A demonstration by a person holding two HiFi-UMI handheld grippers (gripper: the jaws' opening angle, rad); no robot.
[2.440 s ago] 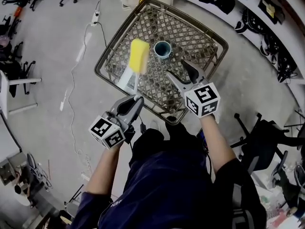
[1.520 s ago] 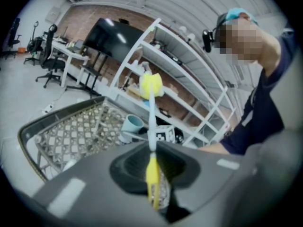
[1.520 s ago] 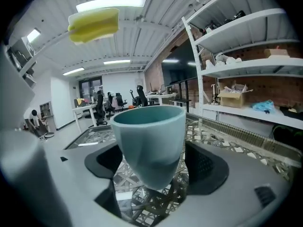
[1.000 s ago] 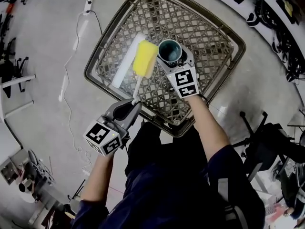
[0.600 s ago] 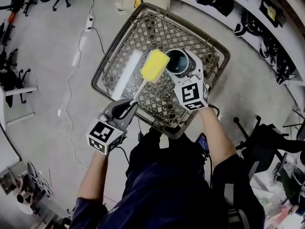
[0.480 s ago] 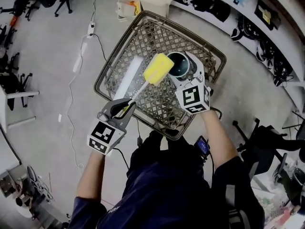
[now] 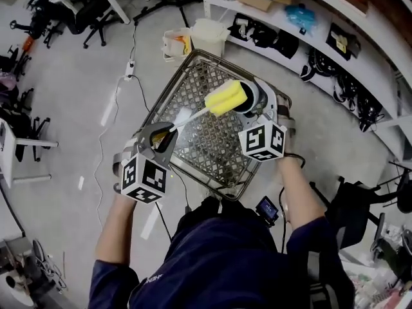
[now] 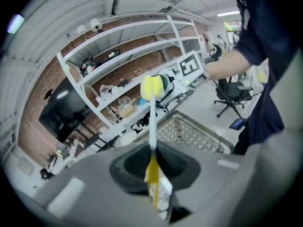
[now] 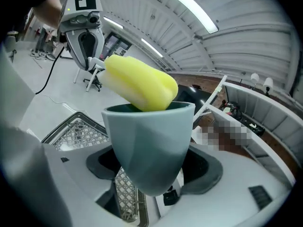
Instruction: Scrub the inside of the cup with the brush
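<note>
The left claw [image 7: 162,139] is pinched tight on the yellow grip end of a long white-handled brush with a yellow sponge head [image 7: 226,98]. The handle runs straight out from between its jaws towards the other claw. The right claw [image 7: 259,116] is clamped on the lower body of a grey-blue faceted plastic cup [image 9: 149,141], one jaw on each side. It holds the cup in the air over the far right edge of the brown lattice-topped worktop [image 7: 193,89], clear of its surface. In the right gripper view the lower end of the sponge head sits just inside the cup's mouth, touching the rim. Most of the sponge stands above the rim and leans to the left.
</note>
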